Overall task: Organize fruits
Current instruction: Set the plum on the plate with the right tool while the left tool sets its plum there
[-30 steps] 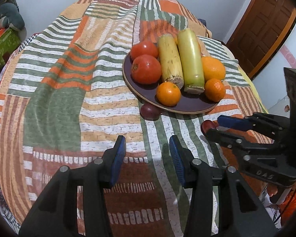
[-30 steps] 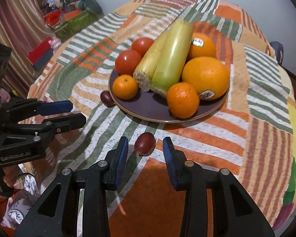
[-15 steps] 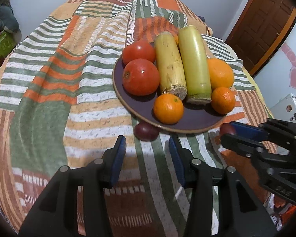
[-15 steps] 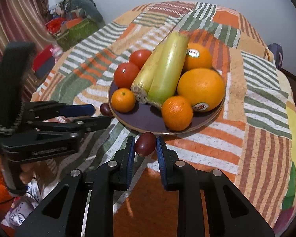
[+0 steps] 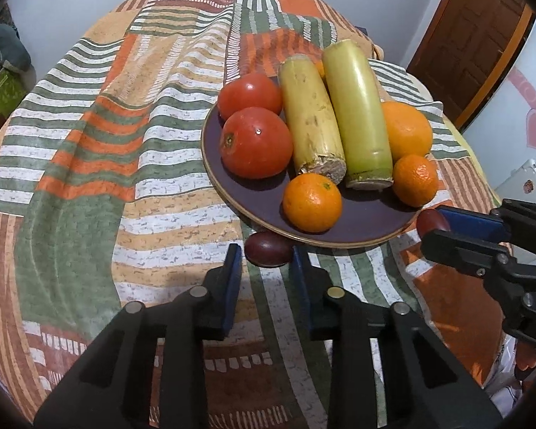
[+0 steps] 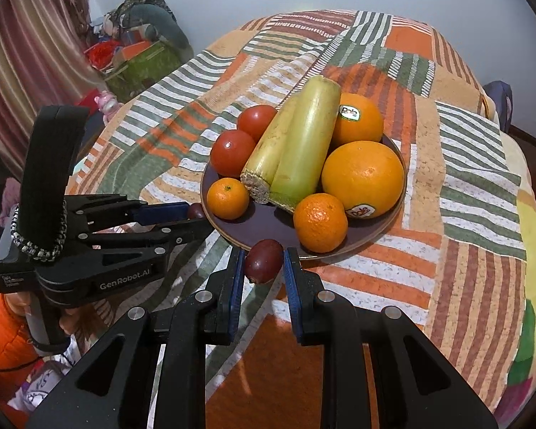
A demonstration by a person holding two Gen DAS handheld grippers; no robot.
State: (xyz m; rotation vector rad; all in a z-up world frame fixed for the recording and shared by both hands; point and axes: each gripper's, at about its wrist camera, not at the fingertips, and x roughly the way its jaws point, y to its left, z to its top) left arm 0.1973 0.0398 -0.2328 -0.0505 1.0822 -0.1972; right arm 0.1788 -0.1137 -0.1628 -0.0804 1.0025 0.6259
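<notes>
A dark purple plate [image 5: 368, 221] [image 6: 268, 225] holds two tomatoes [image 5: 255, 141], two sugarcane pieces [image 5: 357, 114], two oranges [image 6: 362, 178] and two mandarins [image 5: 312, 202]. A dark red grape-like fruit [image 5: 268, 249] lies on the cloth against the plate's near rim, between the tips of my left gripper [image 5: 266, 261], which is open around it. My right gripper [image 6: 262, 262] is shut on a second dark red fruit [image 6: 263, 261] beside the plate's rim. That gripper shows at the right in the left wrist view [image 5: 446, 228].
The round table carries a striped patchwork cloth [image 5: 107, 143]. A wooden door [image 5: 479, 35] stands at the back right. Boxes and clutter [image 6: 135, 57] sit on the floor beyond the table's left edge, next to a striped curtain [image 6: 28, 53].
My left gripper moved forward until its fingers flank the dark fruit at the plate's rim. My right gripper closed on the other dark fruit and holds it.
</notes>
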